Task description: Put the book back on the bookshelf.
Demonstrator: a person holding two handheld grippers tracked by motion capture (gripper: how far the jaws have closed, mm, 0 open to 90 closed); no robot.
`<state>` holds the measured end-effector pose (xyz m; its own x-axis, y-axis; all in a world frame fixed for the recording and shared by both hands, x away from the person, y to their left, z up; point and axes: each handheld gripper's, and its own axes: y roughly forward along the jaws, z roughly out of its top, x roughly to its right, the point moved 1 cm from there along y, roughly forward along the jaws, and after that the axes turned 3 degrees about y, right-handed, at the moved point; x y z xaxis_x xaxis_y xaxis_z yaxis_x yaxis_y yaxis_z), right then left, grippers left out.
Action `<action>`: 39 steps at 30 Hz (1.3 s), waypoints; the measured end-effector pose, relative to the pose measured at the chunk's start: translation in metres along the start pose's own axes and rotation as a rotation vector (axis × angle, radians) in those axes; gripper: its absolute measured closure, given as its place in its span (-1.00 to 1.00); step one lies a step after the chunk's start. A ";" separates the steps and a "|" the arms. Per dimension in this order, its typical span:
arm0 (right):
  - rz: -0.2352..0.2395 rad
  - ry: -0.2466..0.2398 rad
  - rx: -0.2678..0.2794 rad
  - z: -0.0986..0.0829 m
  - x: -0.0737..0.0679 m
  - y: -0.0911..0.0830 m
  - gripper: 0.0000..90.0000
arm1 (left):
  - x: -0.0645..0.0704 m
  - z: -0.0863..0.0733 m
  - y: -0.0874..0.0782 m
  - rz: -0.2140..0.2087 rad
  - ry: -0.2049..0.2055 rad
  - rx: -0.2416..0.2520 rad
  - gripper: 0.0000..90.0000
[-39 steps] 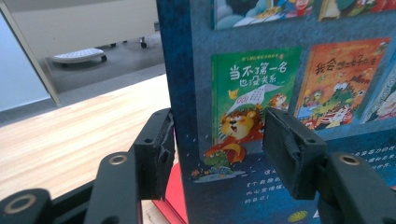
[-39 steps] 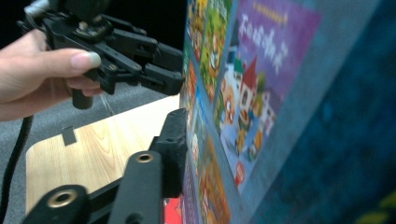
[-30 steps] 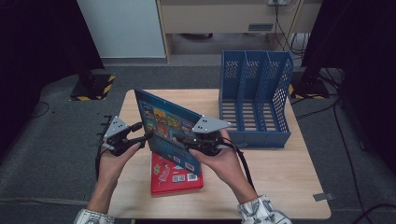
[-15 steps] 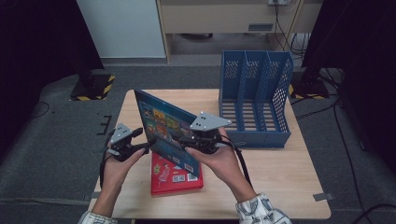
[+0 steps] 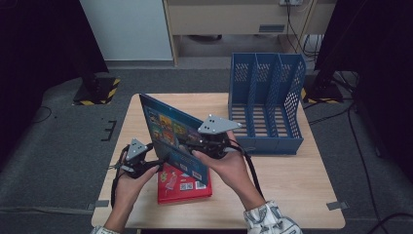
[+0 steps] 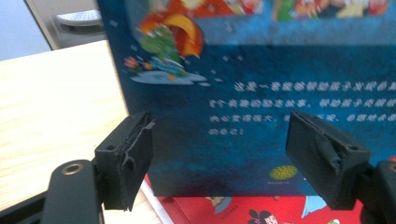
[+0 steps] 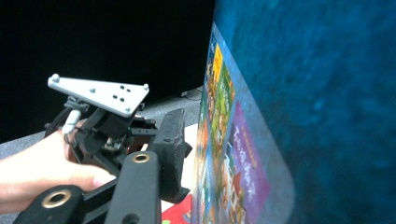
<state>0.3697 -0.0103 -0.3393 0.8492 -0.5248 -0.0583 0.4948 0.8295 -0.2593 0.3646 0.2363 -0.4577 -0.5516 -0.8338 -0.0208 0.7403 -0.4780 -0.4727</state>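
Nearest the person, a flat red picture book (image 5: 184, 184) lies on the pale wooden desk (image 5: 292, 190), partly covered by what is held above it. Just over it, the left gripper (image 5: 157, 163) has its jaws spread wide — nothing between them, the big blue hardcover picture book (image 5: 173, 136) standing just beyond. That blue book is tilted up on edge above the red one, pinched by the right gripper (image 5: 207, 146), closed on its right-hand cover. Farther back — well clear of both hands — stands a blue perforated plastic file rack (image 5: 265, 105) with three slots on the desk's far right.
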 end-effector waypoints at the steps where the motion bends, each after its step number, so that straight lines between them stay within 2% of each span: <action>1: 0.004 0.001 0.001 0.001 -0.001 0.000 0.37 | 0.001 0.000 0.001 0.001 -0.003 0.002 -0.52; 4: 0.007 -0.002 0.002 0.002 -0.002 0.000 0.37 | 0.004 -0.001 0.005 0.011 0.003 -0.004 -0.55; 10: -0.005 0.001 0.002 0.003 0.001 0.000 0.39 | 0.002 0.000 0.008 0.009 -0.026 -0.001 -0.63; 18: -0.017 0.015 0.014 0.005 0.001 0.000 0.43 | 0.001 0.000 0.011 0.019 -0.027 0.007 -0.63; 23: -0.018 0.022 0.021 0.006 0.001 0.000 0.57 | -0.001 0.000 0.009 0.025 -0.031 0.014 -0.61; 29: -0.022 0.039 0.028 0.006 0.001 0.002 0.54 | -0.004 -0.001 0.006 0.030 -0.037 0.017 -0.61; 34: -0.029 0.065 0.046 0.005 0.003 0.002 0.71 | -0.007 -0.003 0.000 0.034 -0.032 0.017 -0.61; 39: -0.035 0.100 0.061 0.004 0.009 0.001 0.81 | -0.017 -0.010 -0.010 0.066 -0.019 -0.001 -0.61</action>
<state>0.3784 -0.0132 -0.3367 0.8102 -0.5676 -0.1465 0.5366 0.8187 -0.2043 0.3629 0.2576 -0.4611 -0.4941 -0.8687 -0.0356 0.7747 -0.4213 -0.4715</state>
